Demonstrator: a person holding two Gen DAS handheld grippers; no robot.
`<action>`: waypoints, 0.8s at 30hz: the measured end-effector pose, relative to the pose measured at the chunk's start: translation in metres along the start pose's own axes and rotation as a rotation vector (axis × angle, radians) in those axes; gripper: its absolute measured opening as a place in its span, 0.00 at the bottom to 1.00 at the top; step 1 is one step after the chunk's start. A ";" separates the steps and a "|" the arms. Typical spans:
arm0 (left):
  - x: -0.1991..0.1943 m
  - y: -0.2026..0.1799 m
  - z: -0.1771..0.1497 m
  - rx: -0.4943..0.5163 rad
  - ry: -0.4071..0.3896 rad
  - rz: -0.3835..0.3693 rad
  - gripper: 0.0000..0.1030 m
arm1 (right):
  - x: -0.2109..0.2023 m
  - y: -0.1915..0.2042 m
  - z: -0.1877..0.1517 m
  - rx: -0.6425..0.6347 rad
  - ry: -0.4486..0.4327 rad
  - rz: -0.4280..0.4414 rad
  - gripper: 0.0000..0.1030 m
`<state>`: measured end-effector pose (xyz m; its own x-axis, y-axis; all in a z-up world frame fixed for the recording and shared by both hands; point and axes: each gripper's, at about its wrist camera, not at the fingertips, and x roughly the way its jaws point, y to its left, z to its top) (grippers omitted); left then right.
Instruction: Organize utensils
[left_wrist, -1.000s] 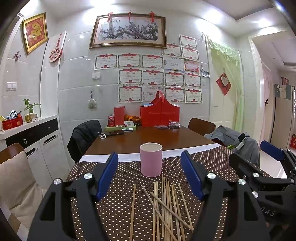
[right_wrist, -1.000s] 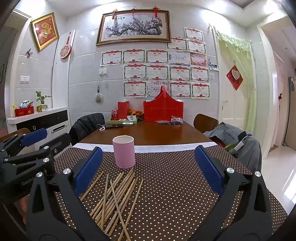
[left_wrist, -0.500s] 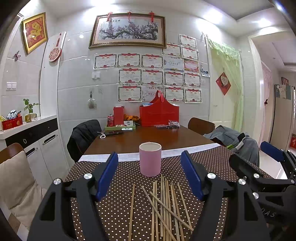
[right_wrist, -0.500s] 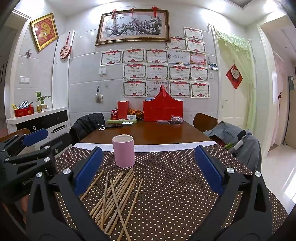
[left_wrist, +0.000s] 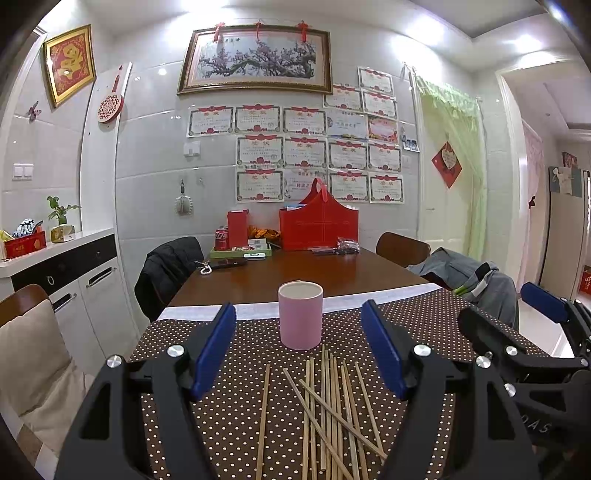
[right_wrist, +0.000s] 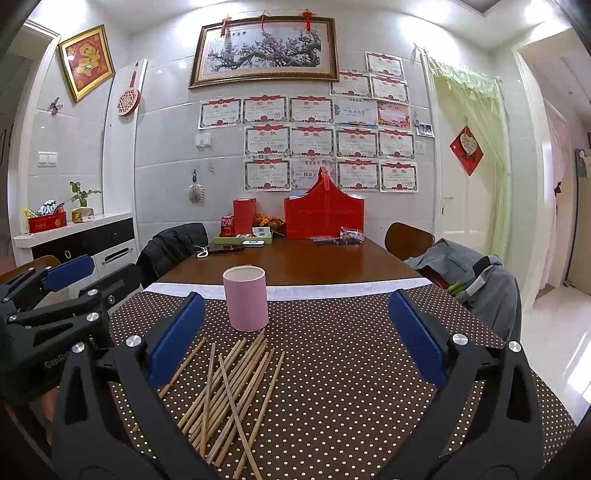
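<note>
Several bamboo chopsticks lie loose and partly crossed on the brown dotted tablecloth. Just behind them stands an upright pink cup, with nothing visible inside. My left gripper hovers open over the near ends of the chopsticks, nothing between its blue pads. To the right of the pile, my right gripper is open and holds nothing. Each gripper shows at the edge of the other's view.
Beyond the cloth the wooden table carries a red basket, a red box, a soda can and a green tray. Chairs with jackets stand at both sides. A white cabinet lines the left wall.
</note>
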<state>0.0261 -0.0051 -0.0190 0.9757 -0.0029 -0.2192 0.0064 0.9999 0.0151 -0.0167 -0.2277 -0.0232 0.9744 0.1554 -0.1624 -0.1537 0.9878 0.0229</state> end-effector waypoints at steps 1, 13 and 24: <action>0.001 0.000 0.000 0.000 0.000 0.000 0.67 | 0.001 -0.001 -0.001 0.001 0.002 0.000 0.95; -0.001 -0.002 -0.006 -0.002 0.003 -0.001 0.67 | -0.002 -0.002 -0.006 0.008 0.010 0.002 0.95; 0.000 0.000 -0.009 -0.001 0.006 0.001 0.67 | -0.002 -0.002 -0.008 0.011 0.018 0.003 0.95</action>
<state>0.0241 -0.0050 -0.0279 0.9743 -0.0019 -0.2253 0.0052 0.9999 0.0139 -0.0195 -0.2304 -0.0310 0.9708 0.1582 -0.1804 -0.1546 0.9874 0.0337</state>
